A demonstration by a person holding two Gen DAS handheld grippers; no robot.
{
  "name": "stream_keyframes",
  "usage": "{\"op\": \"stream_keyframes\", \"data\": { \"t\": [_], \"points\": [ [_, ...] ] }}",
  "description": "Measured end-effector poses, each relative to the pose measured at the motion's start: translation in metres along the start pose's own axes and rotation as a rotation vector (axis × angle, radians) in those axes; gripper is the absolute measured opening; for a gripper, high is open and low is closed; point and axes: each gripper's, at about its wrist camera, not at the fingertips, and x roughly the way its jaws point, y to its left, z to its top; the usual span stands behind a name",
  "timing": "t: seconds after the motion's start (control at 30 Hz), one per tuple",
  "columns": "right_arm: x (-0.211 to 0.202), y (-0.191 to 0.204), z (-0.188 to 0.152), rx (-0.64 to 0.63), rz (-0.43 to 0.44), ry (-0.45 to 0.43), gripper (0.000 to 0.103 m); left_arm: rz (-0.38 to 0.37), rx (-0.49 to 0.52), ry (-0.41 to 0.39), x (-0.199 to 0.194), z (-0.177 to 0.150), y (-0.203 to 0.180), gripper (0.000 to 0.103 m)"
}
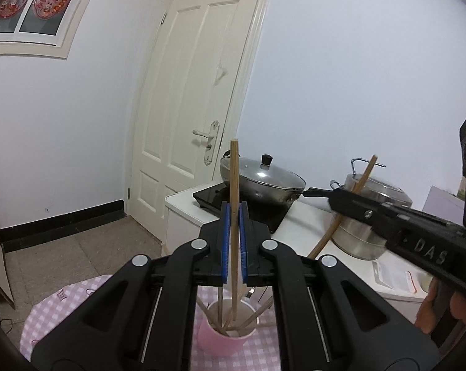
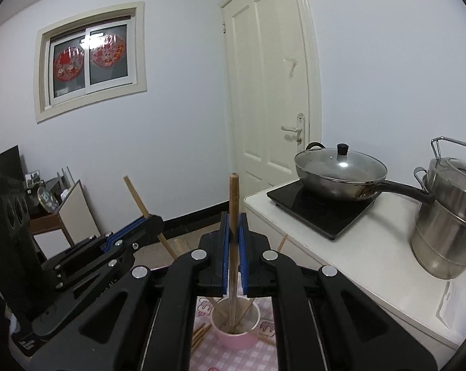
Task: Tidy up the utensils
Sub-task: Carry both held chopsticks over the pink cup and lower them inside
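The left gripper [image 1: 234,216] has its blue pads pinched on a single wooden chopstick [image 1: 234,185] that stands nearly upright, its top at twelve o'clock and its lower end reaching into the pink cup [image 1: 225,338] below. The right gripper [image 2: 233,225] is likewise clamped on its own chopstick [image 2: 234,198], also close to vertical, with its tip down inside the cup's mouth. Seen from the left wrist, the right gripper comes in from three o'clock with its stick leaning toward one o'clock.

The cup sits on the pink checked tablecloth [image 1: 63,303] and already holds several chopsticks fanned out against its rim. A few more lie loose on the cloth at about seven o'clock of the cup in the right wrist view; how many is hard to say, as the gripper body hides most of them.

The step in hand looks like dropping both sticks into the cup. To do it well, keep each stick plumb over the open centre, away from the leaning ones, lower until the tip nears the bottom, then release one before the other so they don't knock the light cup over.
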Motion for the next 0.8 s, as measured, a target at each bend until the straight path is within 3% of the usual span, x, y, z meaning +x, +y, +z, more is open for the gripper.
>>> {"op": "stream_keyframes", "data": {
  "t": [0.3,0.8],
  "points": [
    [0.029,-0.024,-0.024,0.028,0.003,0.052,0.004,0.028,0.019,0.061,0.029,-0.034,0.003,0.006],
    [0.052,-0.04,-0.061,0.086,0.011,0.162,0.004,0.011,0.065,0.14,0.036,-0.07,0.0,0.006]
  ]
}}
